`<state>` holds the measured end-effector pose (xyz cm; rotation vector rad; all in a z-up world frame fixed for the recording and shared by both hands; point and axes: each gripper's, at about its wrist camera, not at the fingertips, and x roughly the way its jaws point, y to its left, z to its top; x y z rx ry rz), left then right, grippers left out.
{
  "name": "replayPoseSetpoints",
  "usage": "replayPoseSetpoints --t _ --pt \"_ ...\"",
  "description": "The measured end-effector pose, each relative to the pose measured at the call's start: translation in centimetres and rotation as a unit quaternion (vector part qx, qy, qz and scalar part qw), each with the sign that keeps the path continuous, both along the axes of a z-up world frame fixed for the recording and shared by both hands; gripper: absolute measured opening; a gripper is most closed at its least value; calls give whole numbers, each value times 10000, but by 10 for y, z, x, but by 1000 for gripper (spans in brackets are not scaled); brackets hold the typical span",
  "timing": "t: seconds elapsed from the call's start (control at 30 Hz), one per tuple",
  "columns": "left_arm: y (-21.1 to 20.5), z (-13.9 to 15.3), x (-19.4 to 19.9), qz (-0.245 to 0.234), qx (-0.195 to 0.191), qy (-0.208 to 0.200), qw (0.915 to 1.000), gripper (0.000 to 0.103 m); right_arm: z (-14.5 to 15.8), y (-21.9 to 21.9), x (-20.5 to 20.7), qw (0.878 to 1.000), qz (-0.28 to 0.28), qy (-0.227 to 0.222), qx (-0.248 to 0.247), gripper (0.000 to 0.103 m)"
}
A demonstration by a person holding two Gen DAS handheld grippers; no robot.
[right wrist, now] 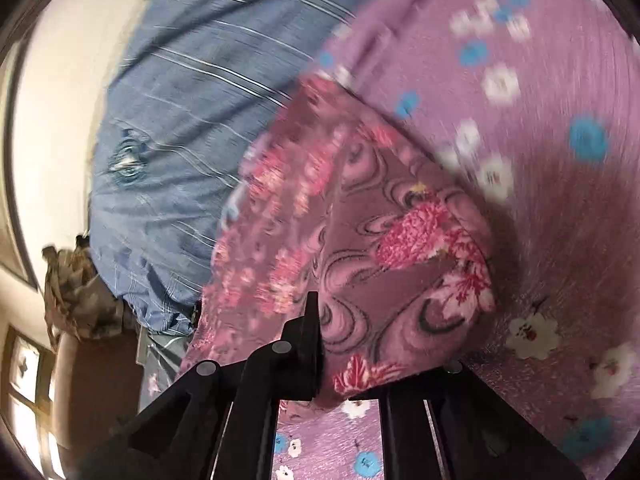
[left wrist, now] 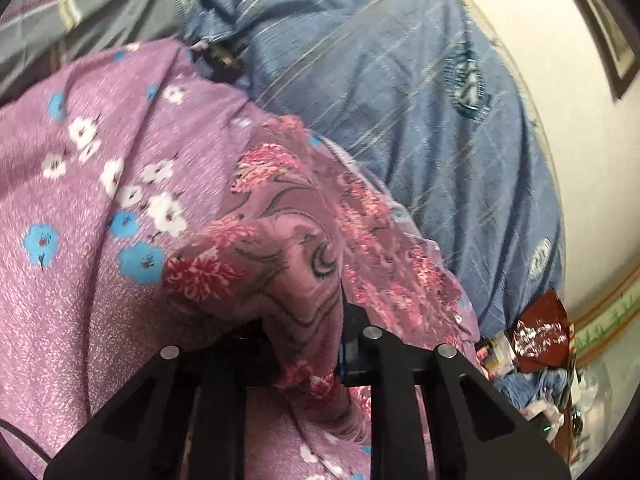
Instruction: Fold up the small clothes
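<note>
Two tools pinch one mauve, pink-flowered soft garment (left wrist: pixel 280 248): the left tool (left wrist: pixel 308 344) and right tool (right wrist: pixel 348 364) each clamp a fold, lifted above the lilac bedsheet with blue and white flowers (left wrist: pixel 80 200); a blue striped quilt (left wrist: pixel 380 80) lies just behind it
</note>
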<state>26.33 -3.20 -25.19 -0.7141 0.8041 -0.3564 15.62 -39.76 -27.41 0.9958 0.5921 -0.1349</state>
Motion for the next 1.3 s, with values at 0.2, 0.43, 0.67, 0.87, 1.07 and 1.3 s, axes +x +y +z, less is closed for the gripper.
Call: replayPoseSetpoints --t 0.2,0.43,0.67,0.87,1.07,1.3 --pt "23 21 -50 -287 -353 -79 9989 15 37 9 -58 9989 295 -265 -263 7" --pt "27 -13 -83 -207 253 423 9986 51 -13 14 -88 9889 567 1372 3 28" --pt "26 -19 -68 -192 34 288 9994 65 30 26 -109 9883 940 1164 -286 44" --pt "20 -16 -63 -152 86 134 9998 31 60 79 -83 9700 1712 1122 -1310 11" --pt "21 -22 -53 -43 -152 283 9995 56 48 122 4 9612 1942 1082 -1634 11" --pt "13 -15 -52 -294 304 -66 9991 31 -10 122 79 9646 1942 1210 -1313 6"
